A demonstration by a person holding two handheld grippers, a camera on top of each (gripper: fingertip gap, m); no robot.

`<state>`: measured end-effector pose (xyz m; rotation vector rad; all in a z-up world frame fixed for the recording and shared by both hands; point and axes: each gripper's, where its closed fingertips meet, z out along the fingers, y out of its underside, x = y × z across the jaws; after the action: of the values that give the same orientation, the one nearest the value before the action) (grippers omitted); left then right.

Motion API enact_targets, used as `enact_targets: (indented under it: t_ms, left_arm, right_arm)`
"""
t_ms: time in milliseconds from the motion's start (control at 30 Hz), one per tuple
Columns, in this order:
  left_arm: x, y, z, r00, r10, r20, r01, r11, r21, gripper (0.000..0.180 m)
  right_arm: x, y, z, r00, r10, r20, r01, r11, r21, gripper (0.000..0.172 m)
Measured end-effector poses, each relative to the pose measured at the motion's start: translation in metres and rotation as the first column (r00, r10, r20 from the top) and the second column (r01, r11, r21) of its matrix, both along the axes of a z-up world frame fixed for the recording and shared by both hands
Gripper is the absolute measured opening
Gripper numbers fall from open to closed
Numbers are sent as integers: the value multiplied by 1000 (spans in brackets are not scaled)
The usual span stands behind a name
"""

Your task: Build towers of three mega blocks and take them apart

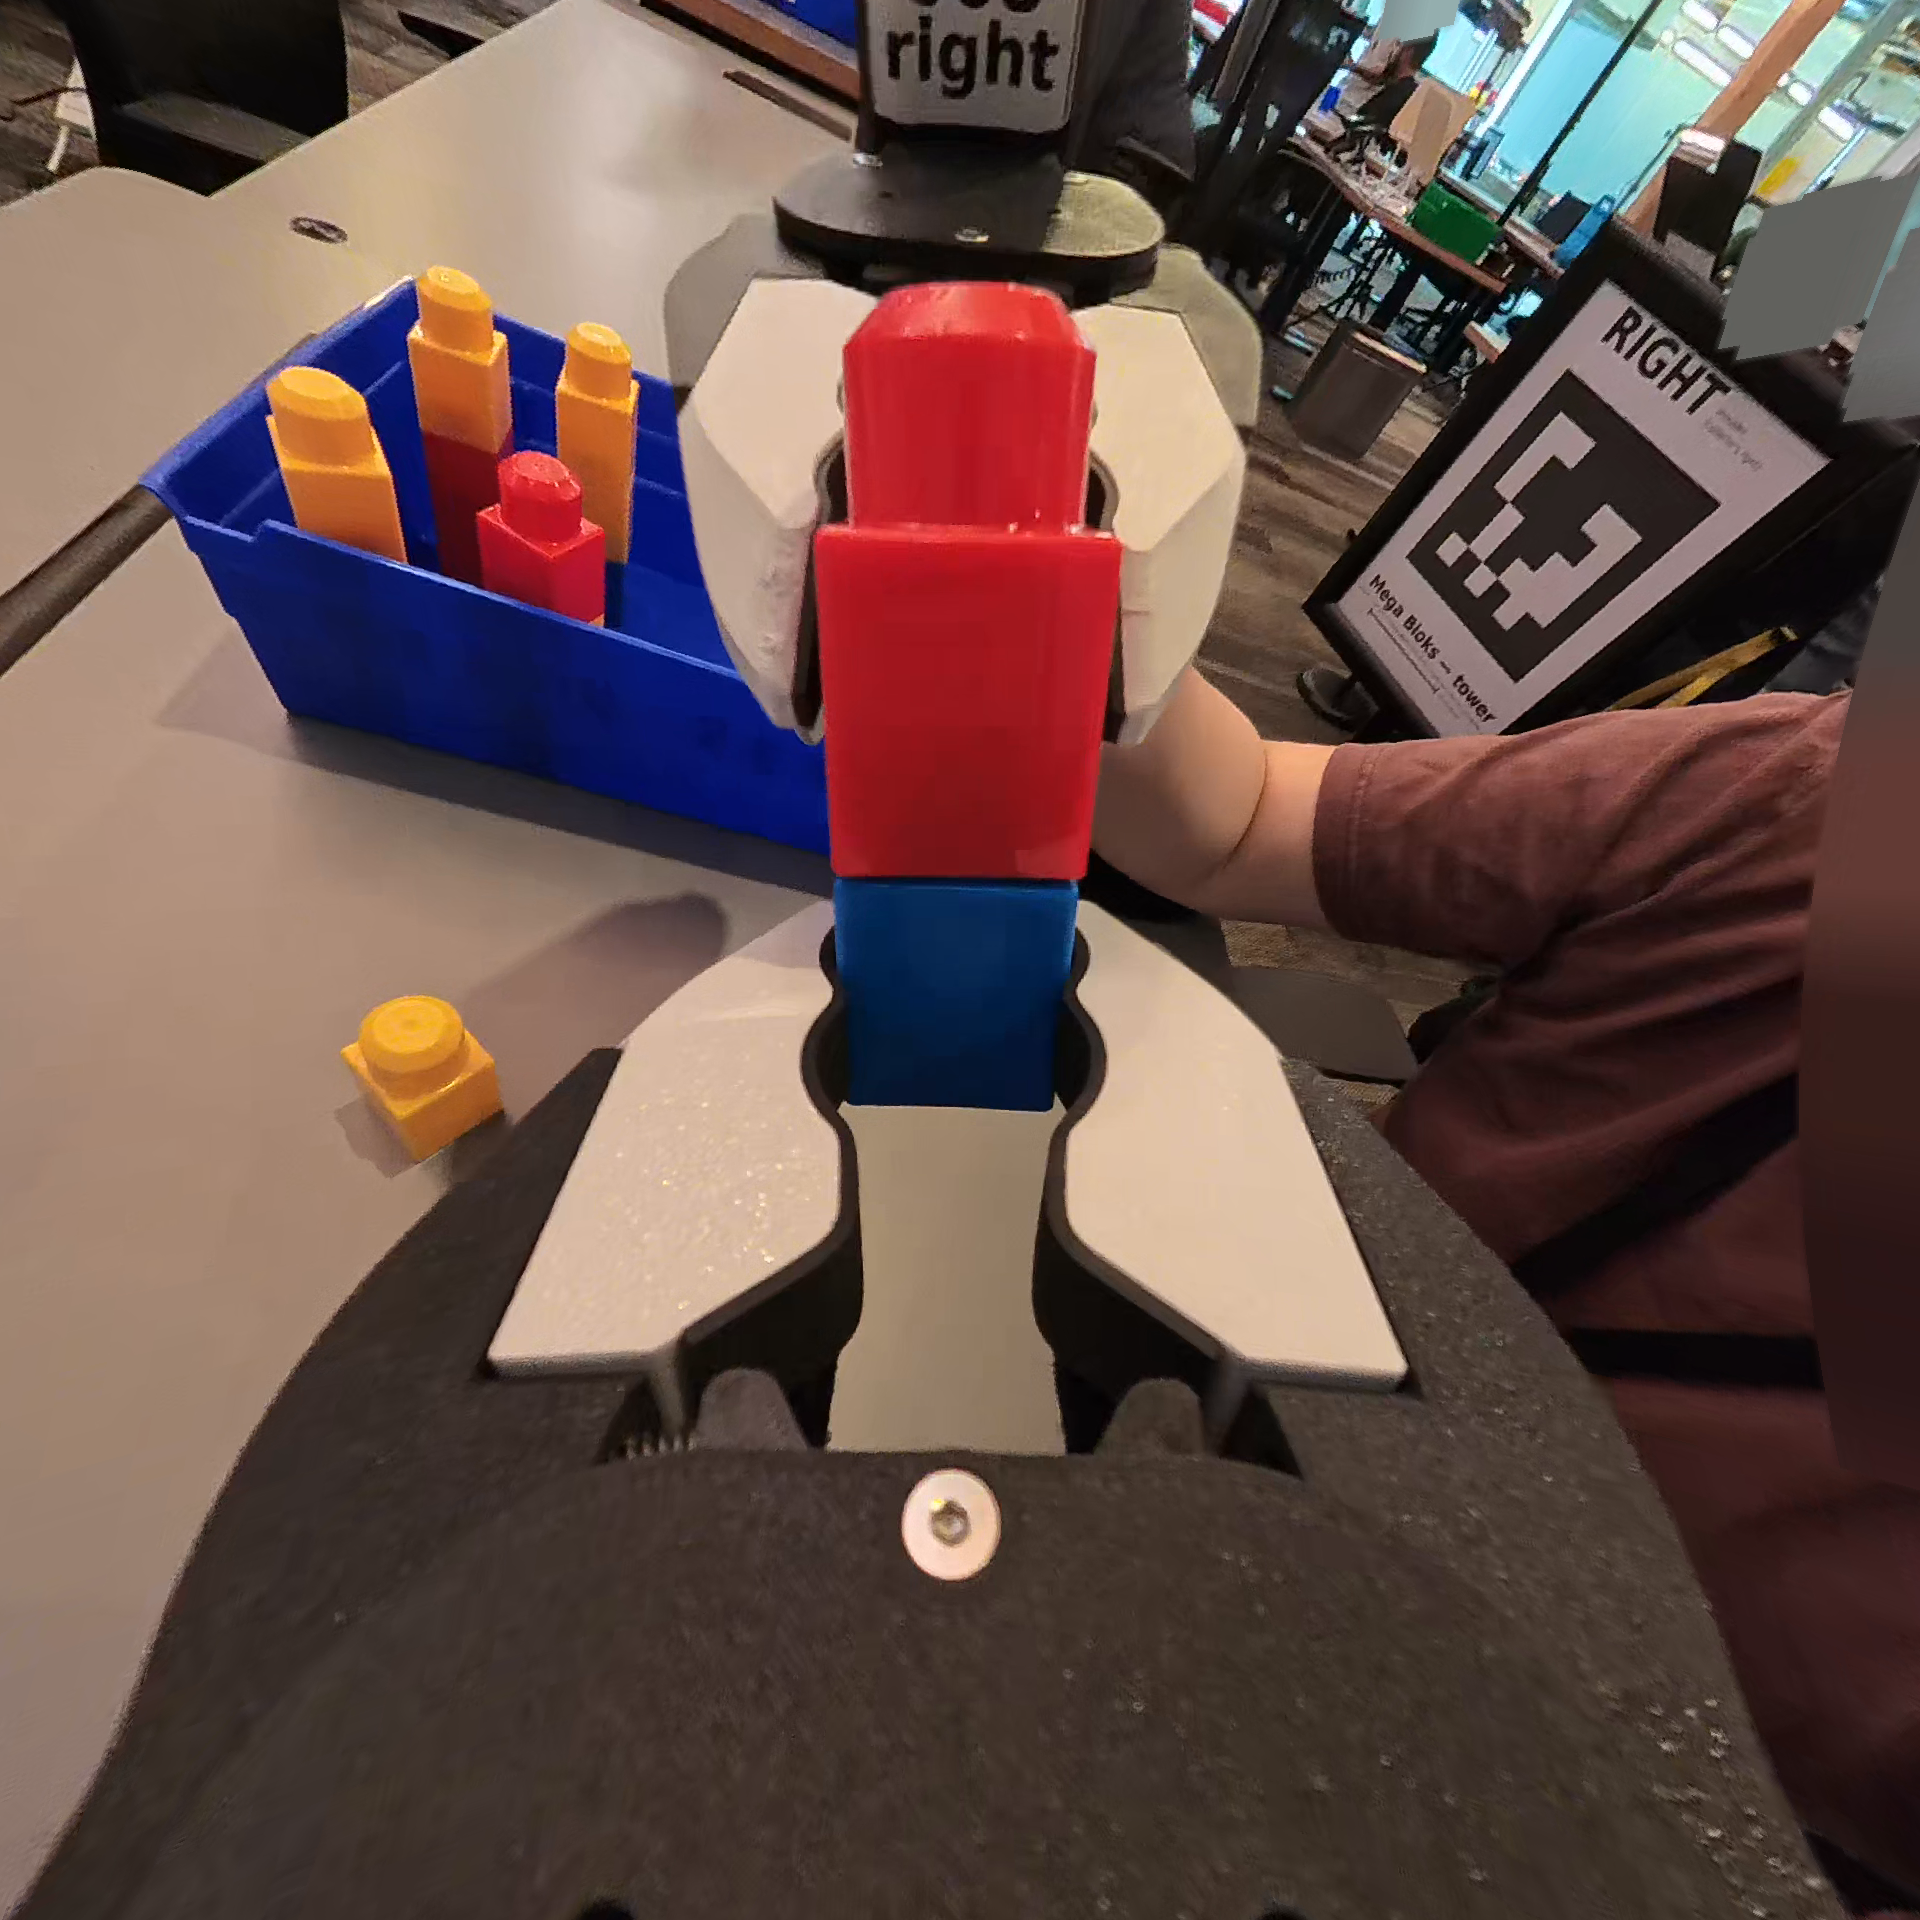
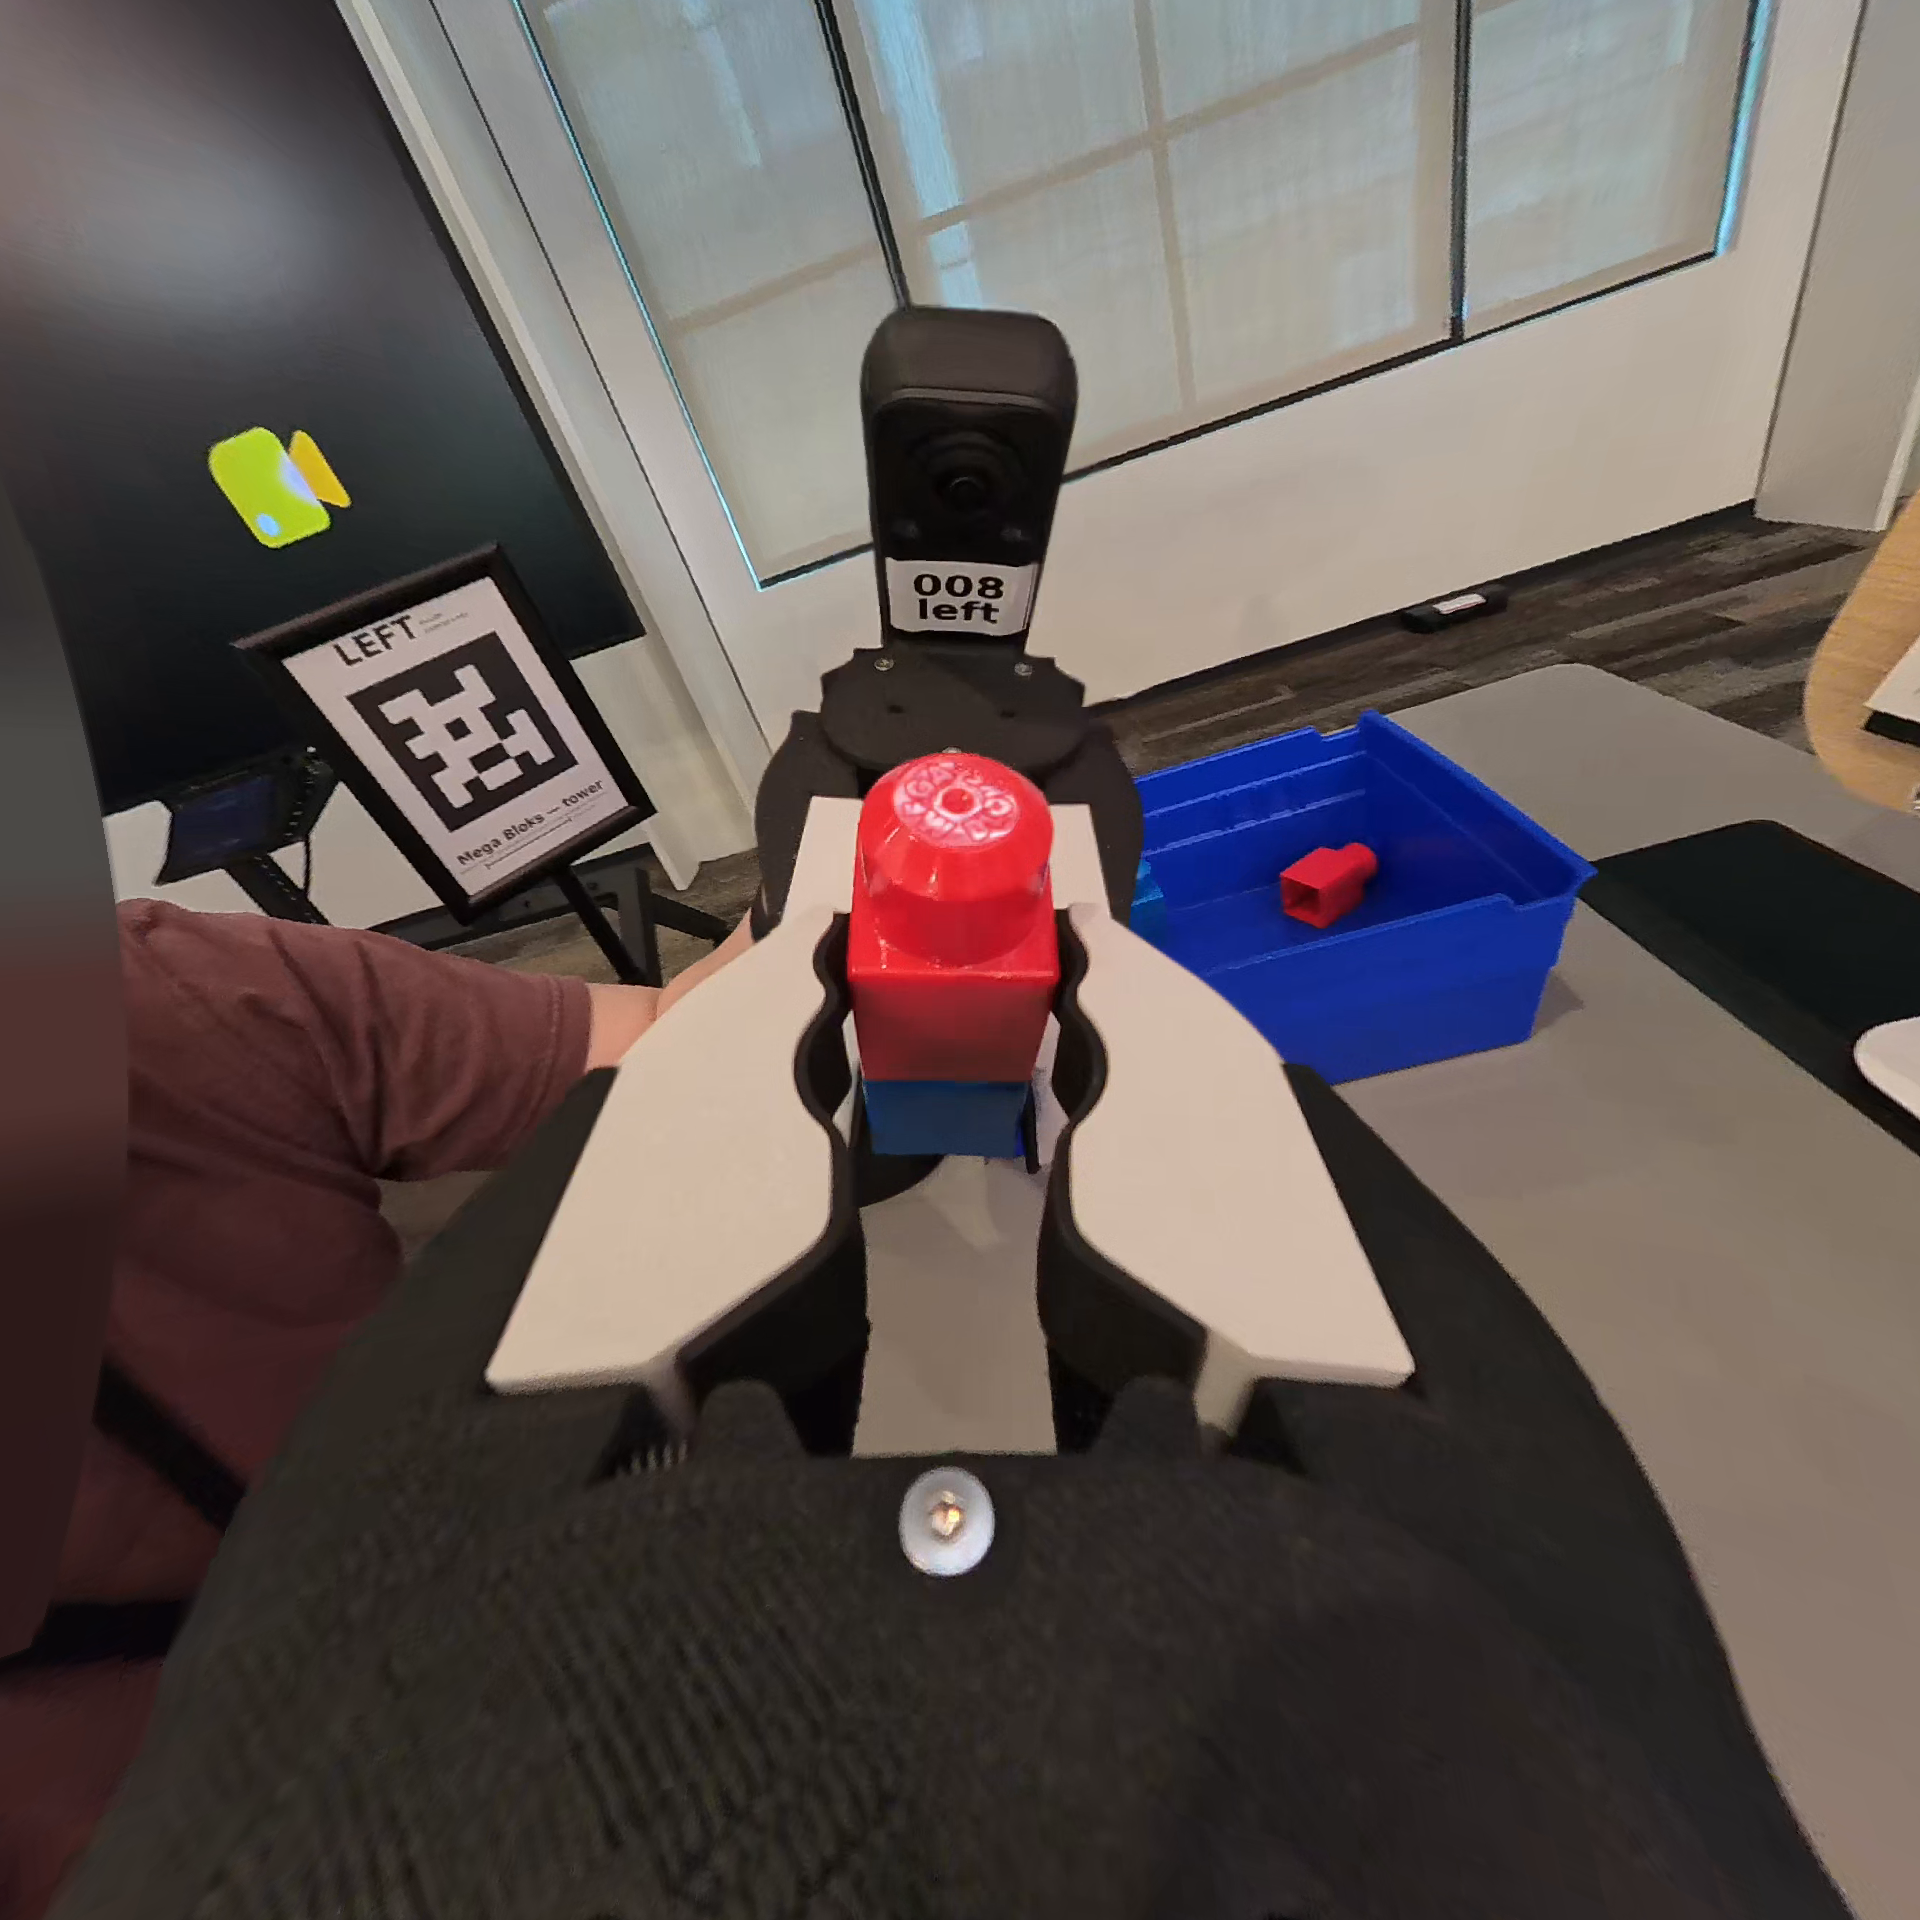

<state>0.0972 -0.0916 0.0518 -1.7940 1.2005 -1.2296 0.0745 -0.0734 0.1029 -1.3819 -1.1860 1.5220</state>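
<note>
Red block [image 1: 961, 665] in right gripper [image 2: 951, 997], blue block [image 1: 951, 997] in left gripper [image 1: 951, 1029].

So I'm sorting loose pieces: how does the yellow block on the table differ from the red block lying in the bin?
The yellow block stands upright on the grey table, stud up; the red block lies on its side inside a blue bin, its hollow base showing. Colours differ. Both are single-stud blocks, and no gripper touches either.
</note>
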Motion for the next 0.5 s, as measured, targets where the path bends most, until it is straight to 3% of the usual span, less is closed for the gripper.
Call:
enact_targets:
  t_ms: [267, 500]
  left_arm:
    - [-6, -5, -13, 994, -25, -110, 27, 1000, 12, 35]
    - [-6, -5, -13, 993, -14, -116, 15, 1000, 8, 35]
  right_arm:
    - [-2, -8, -16, 993, 36, 115, -42, 998, 48, 37]
    - [-2, -8, -17, 992, 16, 128, -26, 997, 75, 37]
